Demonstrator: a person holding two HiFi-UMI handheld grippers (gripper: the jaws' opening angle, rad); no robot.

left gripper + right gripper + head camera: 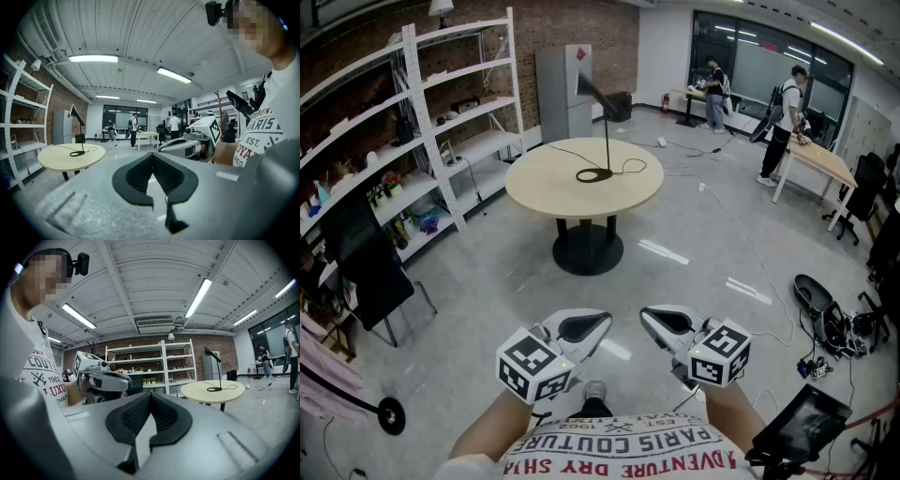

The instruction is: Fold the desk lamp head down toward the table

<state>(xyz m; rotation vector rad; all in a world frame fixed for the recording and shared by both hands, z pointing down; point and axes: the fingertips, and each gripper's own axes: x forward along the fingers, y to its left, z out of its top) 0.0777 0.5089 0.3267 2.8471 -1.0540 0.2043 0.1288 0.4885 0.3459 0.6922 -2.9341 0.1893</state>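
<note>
Left gripper point(581, 330) and right gripper point(668, 324) have jaws together, empty, held at the waist. Desk lamp point(607, 131) stands on the surface point(539, 192) at 12 o'clock, well apart, so likely pre-approach.

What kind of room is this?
Probably a workshop or lab-style office: white storage shelves along a brick wall, a round table with a desk lamp, and people standing at work desks.

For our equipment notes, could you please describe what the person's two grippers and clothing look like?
The left gripper and right gripper match: pale grey rounded shells with black ribbed jaw pads. Each carries a white cube with black square markers. The person wears a white T-shirt with red and dark lettering.
</note>
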